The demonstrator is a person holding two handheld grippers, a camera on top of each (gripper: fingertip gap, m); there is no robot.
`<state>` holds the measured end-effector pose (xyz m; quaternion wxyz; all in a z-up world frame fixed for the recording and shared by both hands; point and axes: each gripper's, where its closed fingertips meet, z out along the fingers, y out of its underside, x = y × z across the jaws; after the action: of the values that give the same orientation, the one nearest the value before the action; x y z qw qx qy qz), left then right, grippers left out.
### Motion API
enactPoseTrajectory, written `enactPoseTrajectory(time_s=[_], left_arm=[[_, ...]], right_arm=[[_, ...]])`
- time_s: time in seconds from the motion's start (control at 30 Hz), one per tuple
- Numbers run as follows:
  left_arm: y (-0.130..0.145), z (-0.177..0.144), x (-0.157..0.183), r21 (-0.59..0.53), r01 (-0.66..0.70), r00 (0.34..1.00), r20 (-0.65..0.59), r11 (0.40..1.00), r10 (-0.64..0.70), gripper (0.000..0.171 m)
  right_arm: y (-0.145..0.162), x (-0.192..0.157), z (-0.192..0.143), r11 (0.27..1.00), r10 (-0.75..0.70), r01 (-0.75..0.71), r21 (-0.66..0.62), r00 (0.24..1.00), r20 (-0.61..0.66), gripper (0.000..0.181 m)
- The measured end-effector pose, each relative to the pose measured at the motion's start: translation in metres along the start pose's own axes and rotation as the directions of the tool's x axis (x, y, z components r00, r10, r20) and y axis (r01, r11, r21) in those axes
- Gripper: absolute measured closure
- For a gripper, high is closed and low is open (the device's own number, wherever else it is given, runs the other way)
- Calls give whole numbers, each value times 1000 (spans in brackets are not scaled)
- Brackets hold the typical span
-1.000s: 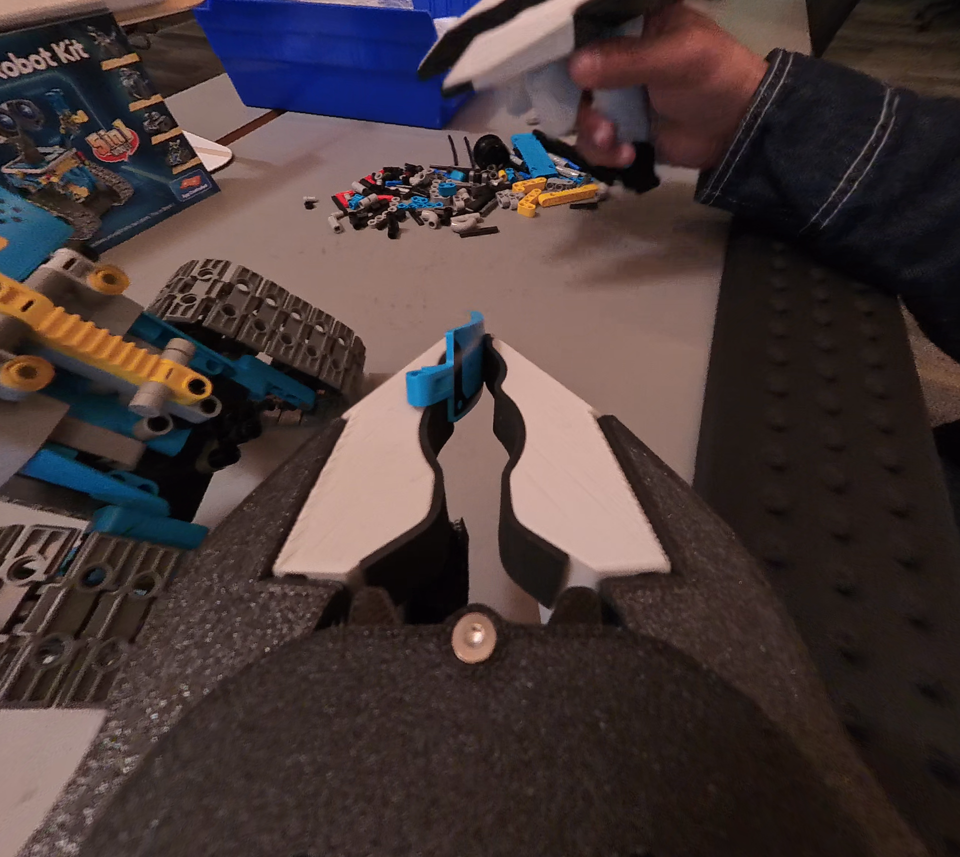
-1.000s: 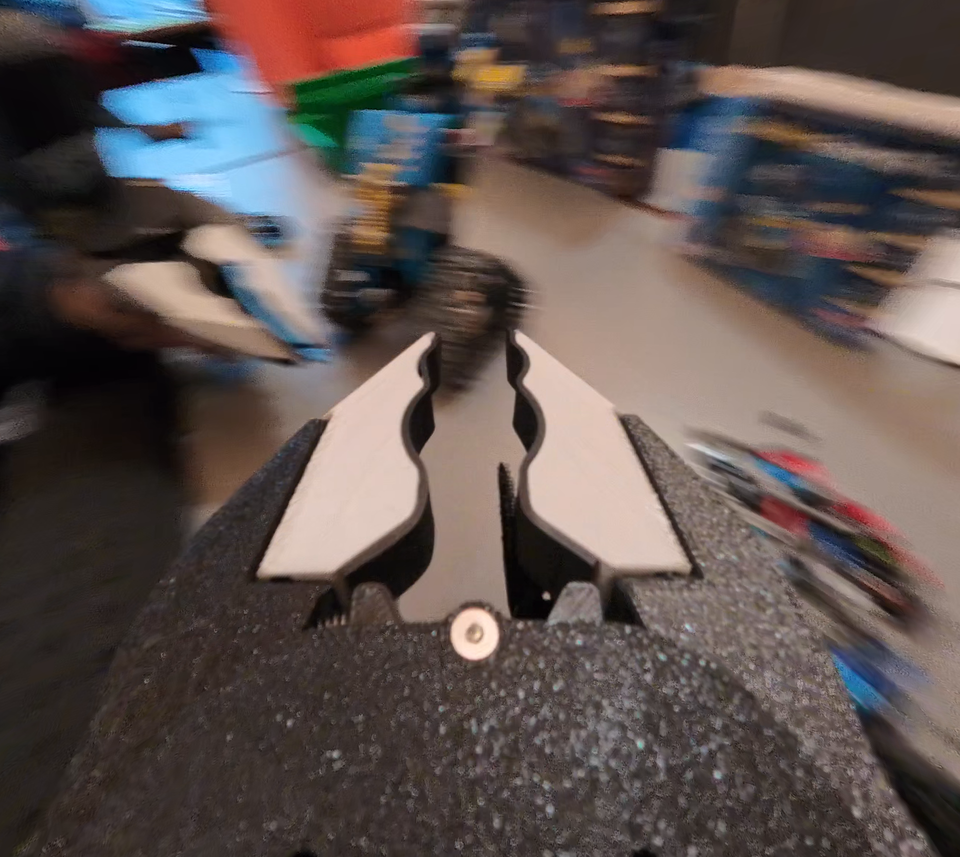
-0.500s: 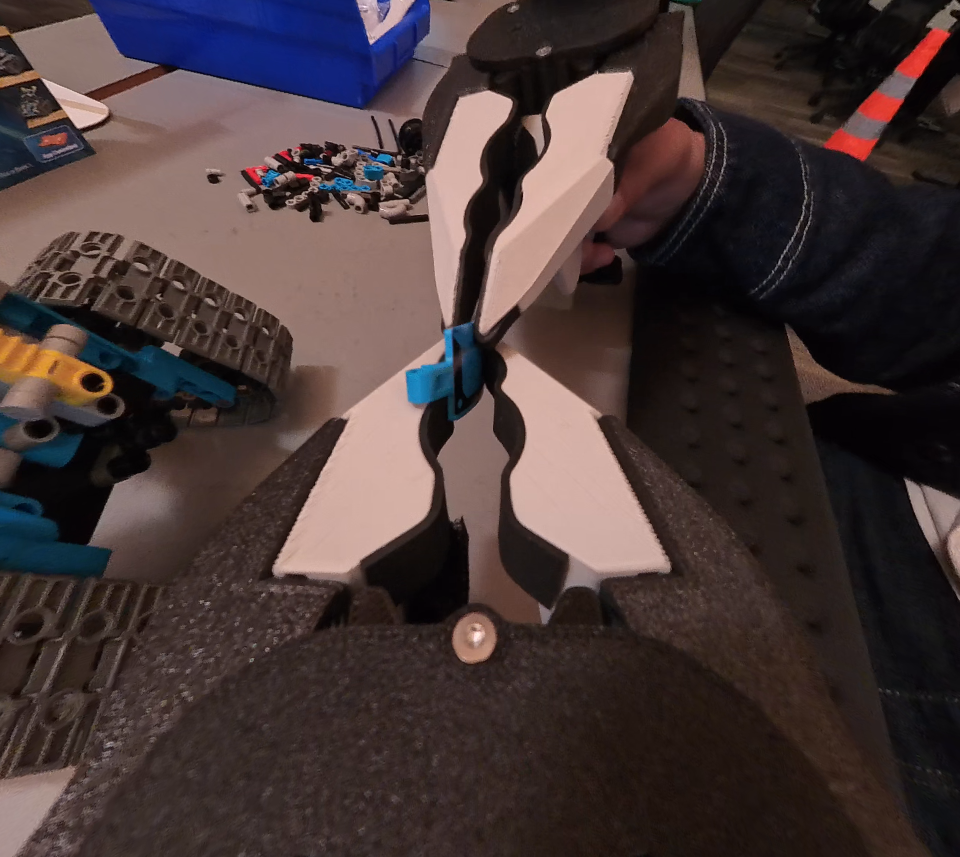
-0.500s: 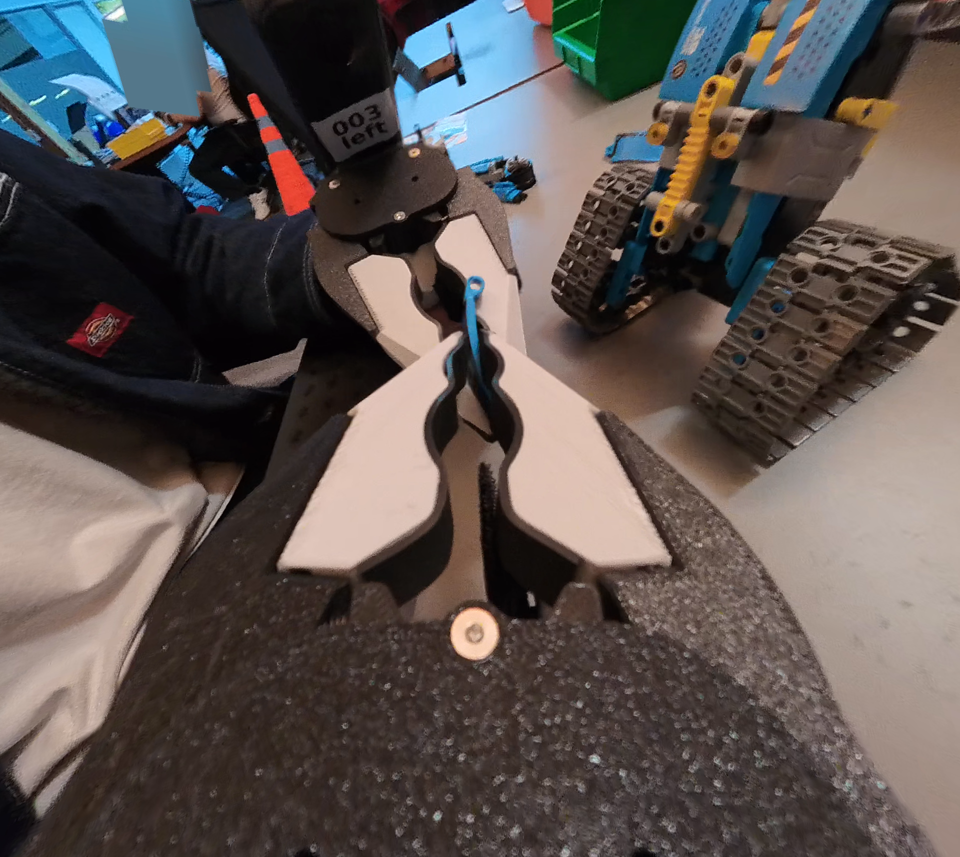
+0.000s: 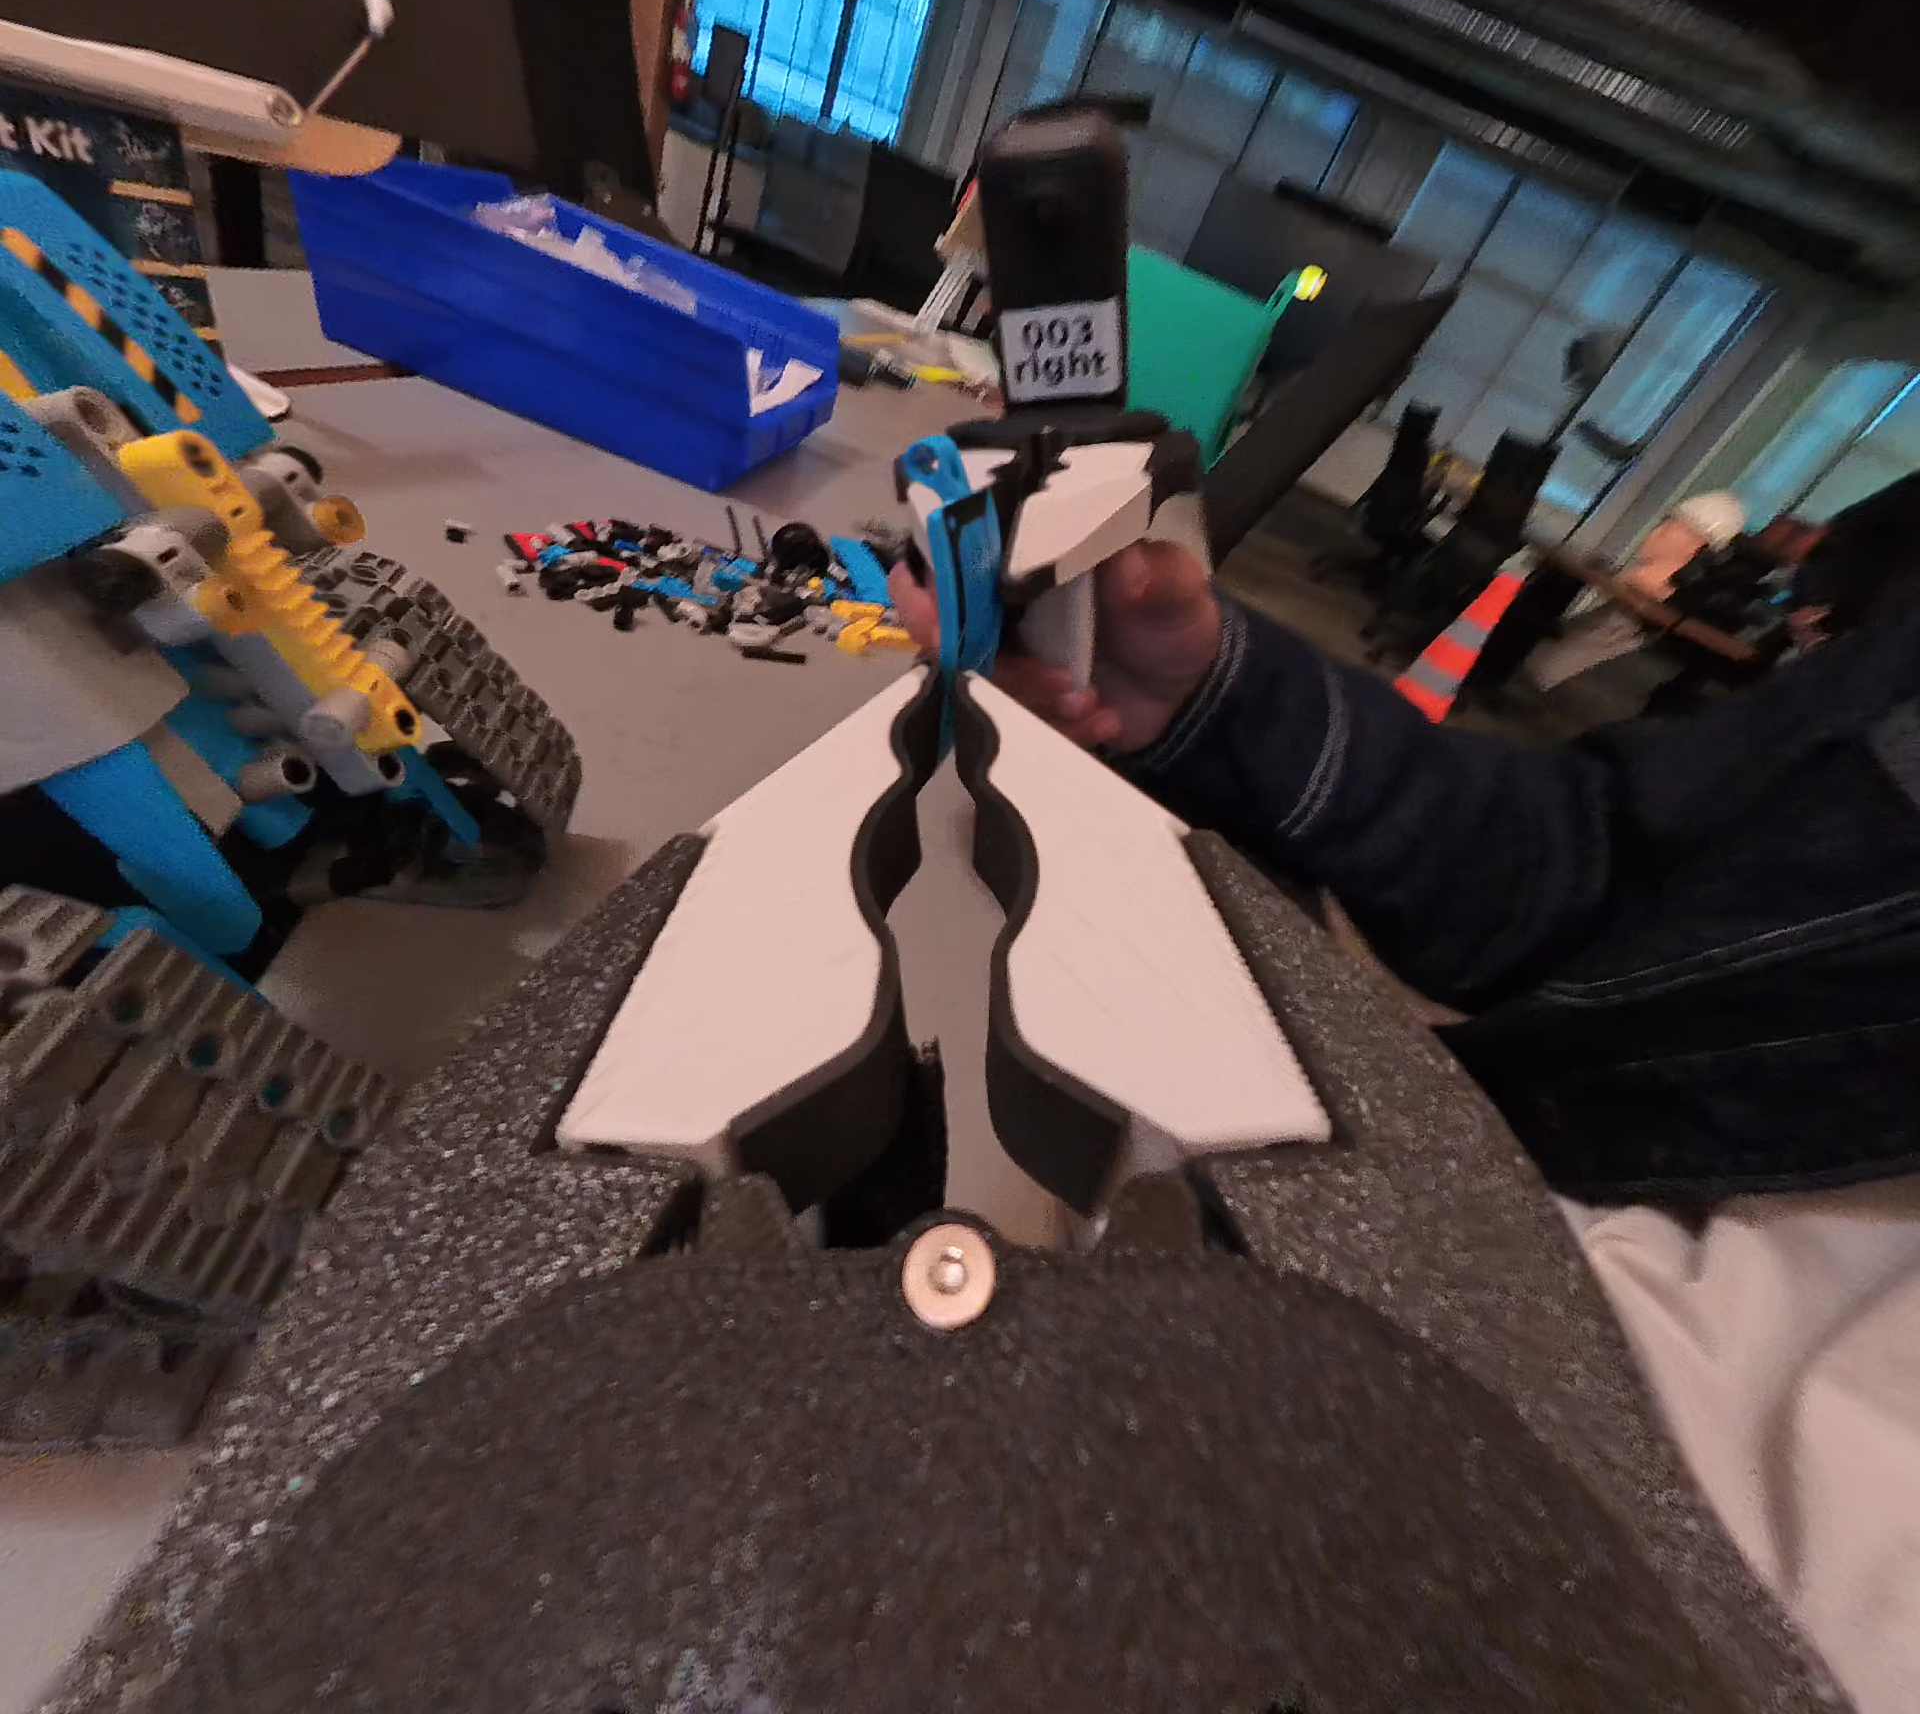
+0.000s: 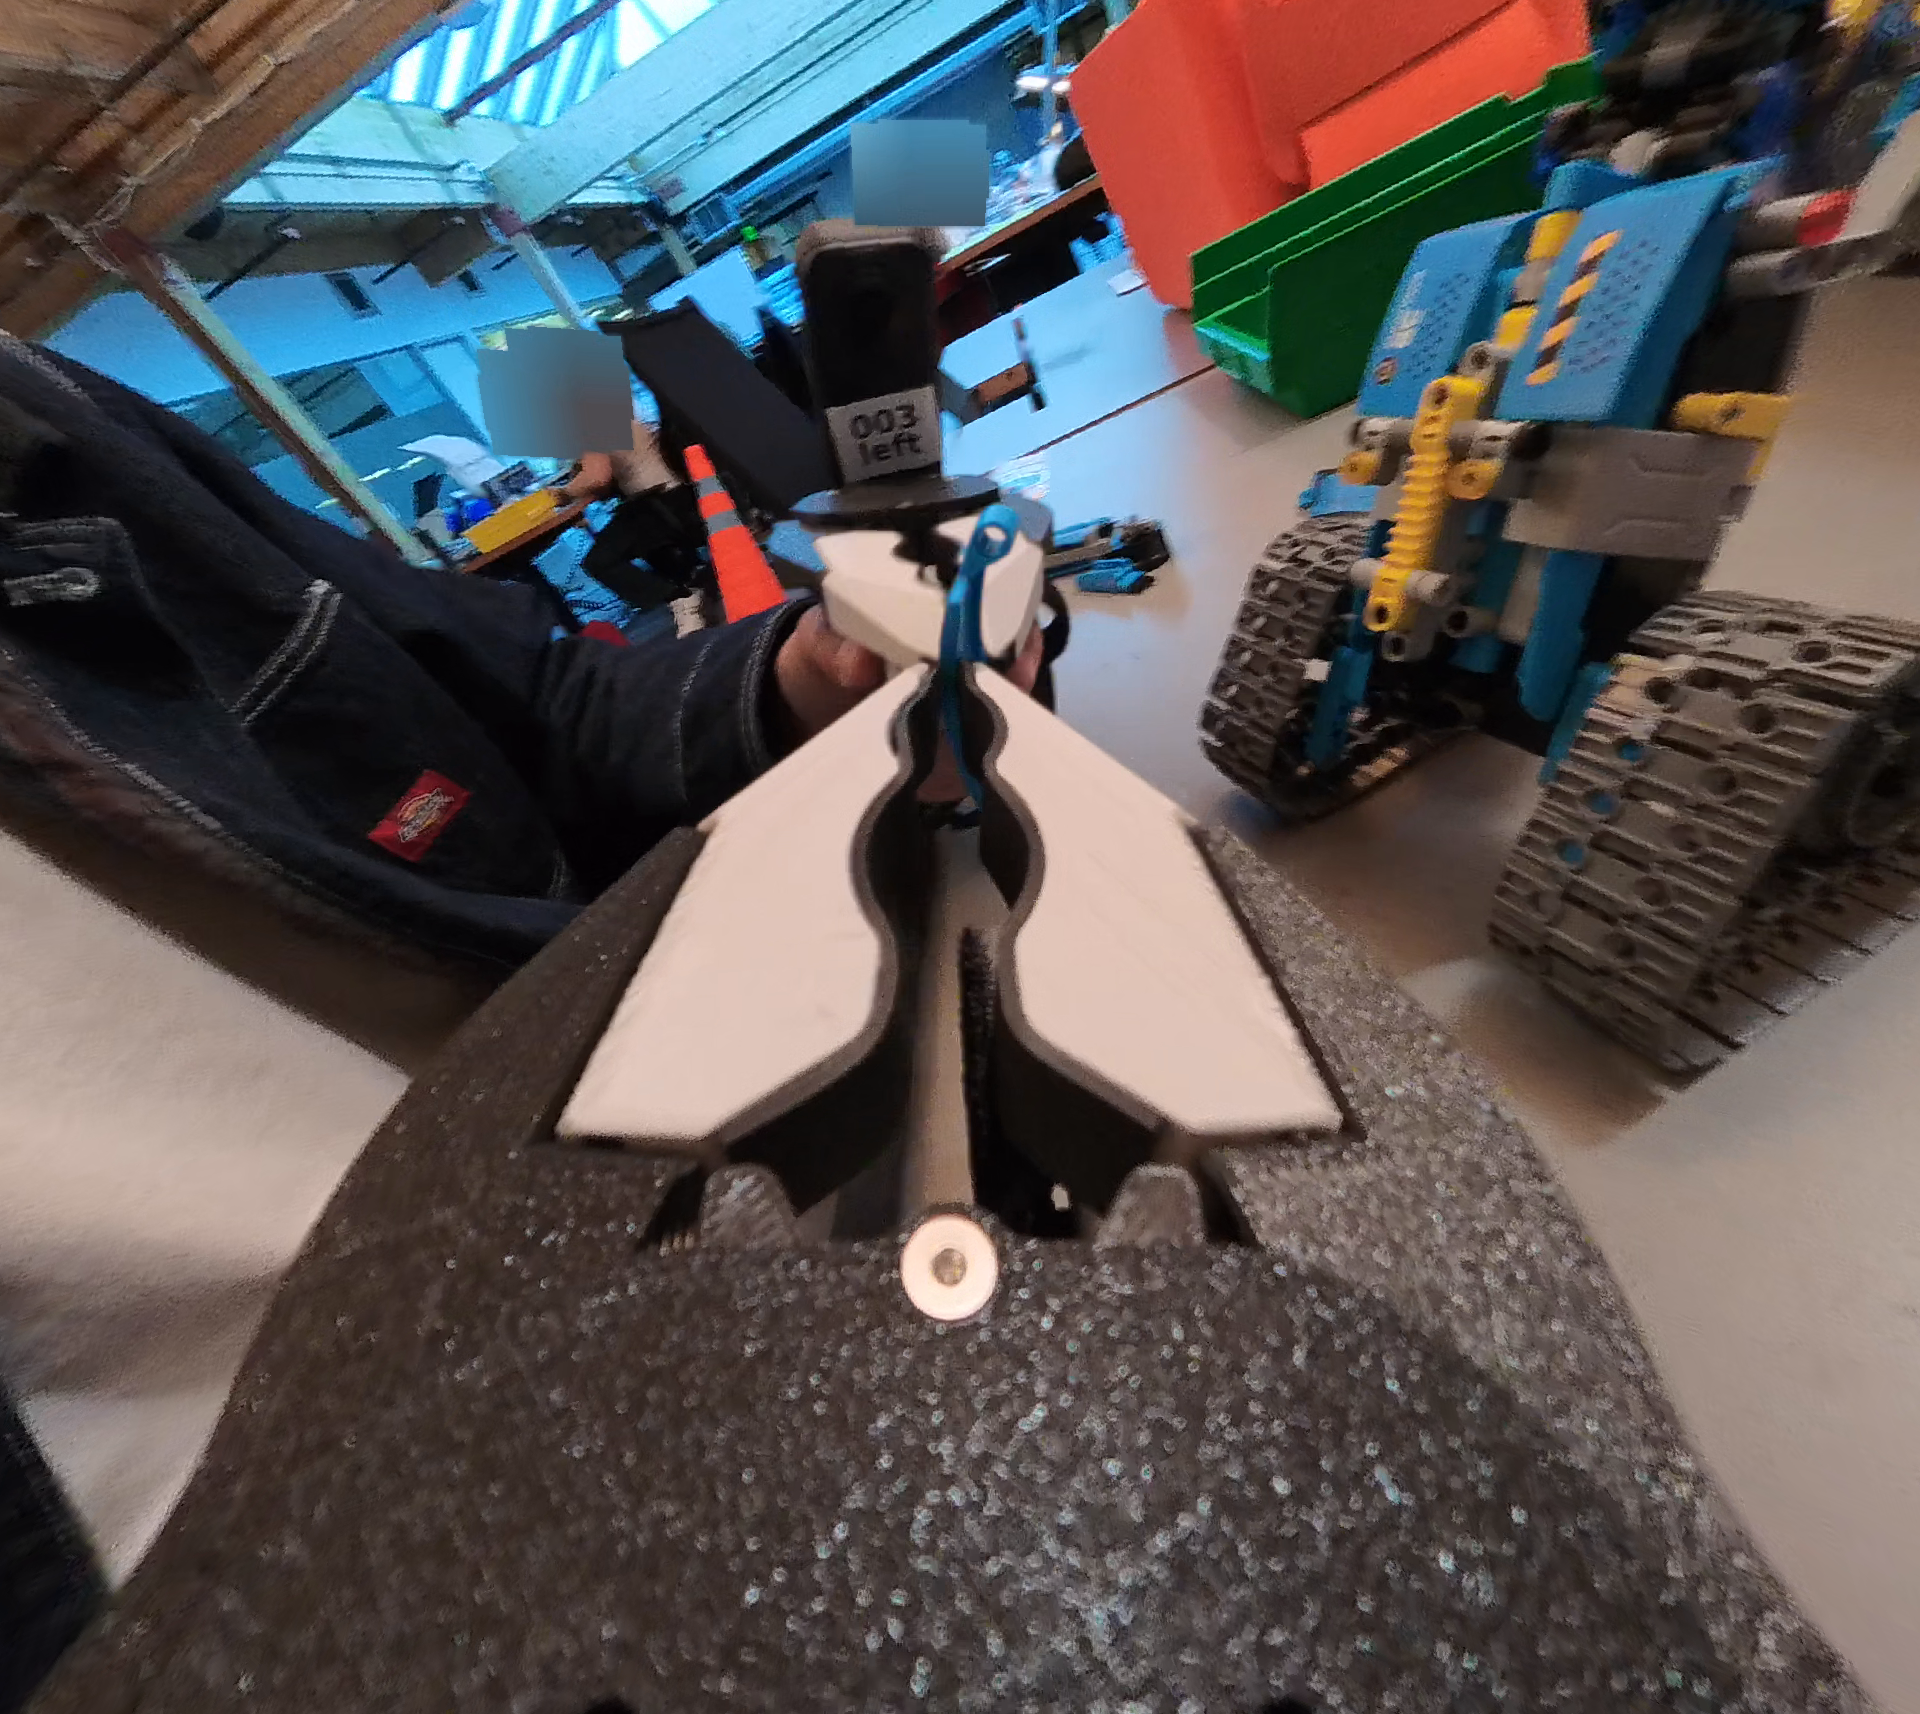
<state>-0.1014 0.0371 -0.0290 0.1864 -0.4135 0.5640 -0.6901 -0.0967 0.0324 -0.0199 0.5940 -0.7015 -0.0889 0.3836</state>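
Two hand-held grippers, tip to tip, one blue plastic piece between them.

1. Tracked toy robot (image 5: 239,625): blue, yellow and grey, standing on the grey table (image 5: 665,729) at the far left of the left wrist view, well apart from both grippers.

2. Blue bin (image 5: 561,334) and a heap of loose small parts (image 5: 707,573): farther back on the table, untouched.

3. Left gripper (image 5: 943,714): fingers pressed nearly together at the tips, pinching the lower end of the blue piece (image 5: 961,573). Behind the tips the wavy inner edges stand apart.

4. Blue piece: thin, slightly curved strip with a ring at one end. Its long axis runs straight on from the left gripper's tips, up and away toward the right gripper. In the right wrist view the same piece (image 6: 966,625) rises from between that gripper's tips toward the left one.

5. Right gripper (image 6: 948,698): tips closed on the piece's other end. Both grippers grip it at once, each at the end nearest itself; neither is clearly nearer its middle.

6. Person's hand (image 5: 1132,636) and dark sleeve (image 5: 1455,833): at right, carrying the right gripper.
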Motion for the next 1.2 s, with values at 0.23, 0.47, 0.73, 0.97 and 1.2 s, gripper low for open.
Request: enactPoseTrajectory(time_s=[0.23,0.47,0.73,0.97,1.2], left_arm=[[-8,-17,1,67,63,998,-17,996,-62,144],[-17,-8,26,70,99,981,-173,993,-86,170],[-24,-233,-178,-640,257,646,671,725,364,170],[31,-296,-260,-633,598,563,769,492,303,169],[18,-294,-267,-545,602,537,817,583,210,152]], right_arm=[[3,-18,8,998,70,-69,-11,991,112,181],[-3,-16,7,999,36,-38,25,996,78,177],[-22,40,-21,975,169,-143,170,974,-152,161],[-10,56,-31,970,213,-181,163,954,-210,165],[-11,71,-46,941,301,-253,226,930,-211,165]])
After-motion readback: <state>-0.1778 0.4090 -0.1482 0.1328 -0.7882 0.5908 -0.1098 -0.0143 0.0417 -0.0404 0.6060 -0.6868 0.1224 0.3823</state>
